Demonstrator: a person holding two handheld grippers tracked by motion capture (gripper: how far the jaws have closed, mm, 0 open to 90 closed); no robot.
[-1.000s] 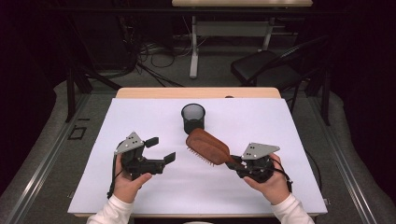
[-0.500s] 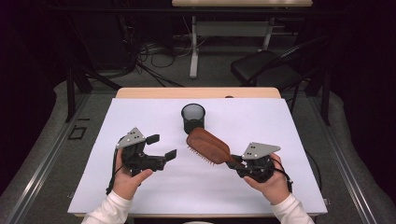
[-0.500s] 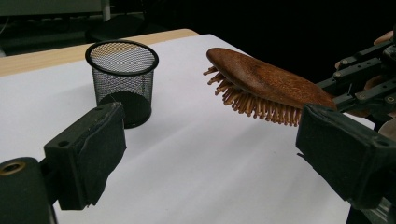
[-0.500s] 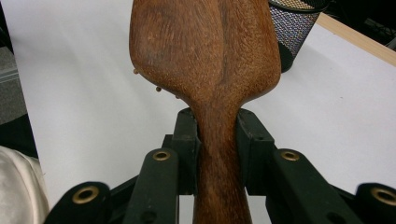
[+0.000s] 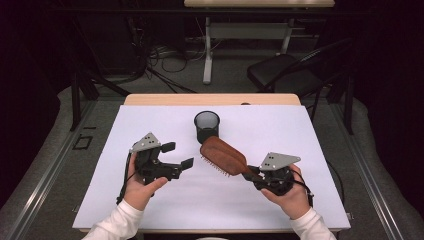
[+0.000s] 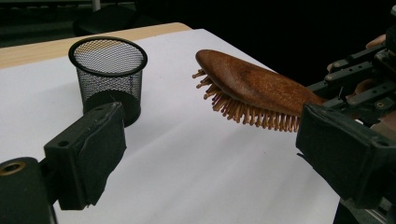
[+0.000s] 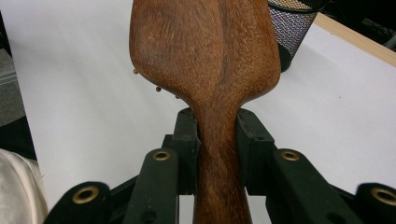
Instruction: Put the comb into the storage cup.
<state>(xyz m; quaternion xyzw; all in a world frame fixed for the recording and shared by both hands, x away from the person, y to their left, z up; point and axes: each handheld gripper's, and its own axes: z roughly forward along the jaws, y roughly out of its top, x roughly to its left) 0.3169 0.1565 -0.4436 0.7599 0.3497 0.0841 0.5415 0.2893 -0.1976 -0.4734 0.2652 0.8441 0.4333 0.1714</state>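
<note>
Covering the surface [image 5: 150,120] is a white sheet. The wooden hairbrush [image 5: 223,155] stays clamped by its handle in the right gripper [image 5: 256,175], bristles down, lifted beside the mesh cup [image 5: 207,126], whose inside looks empty. The left gripper [image 5: 177,155], jaws apart, has come slightly nearer.

Cup [image 5: 207,126] behind brush [image 5: 223,156]; brush head prob. near it.

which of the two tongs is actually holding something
The right tongs, shut on the wooden hairbrush handle; the left tongs gape open, holding nothing.
</note>
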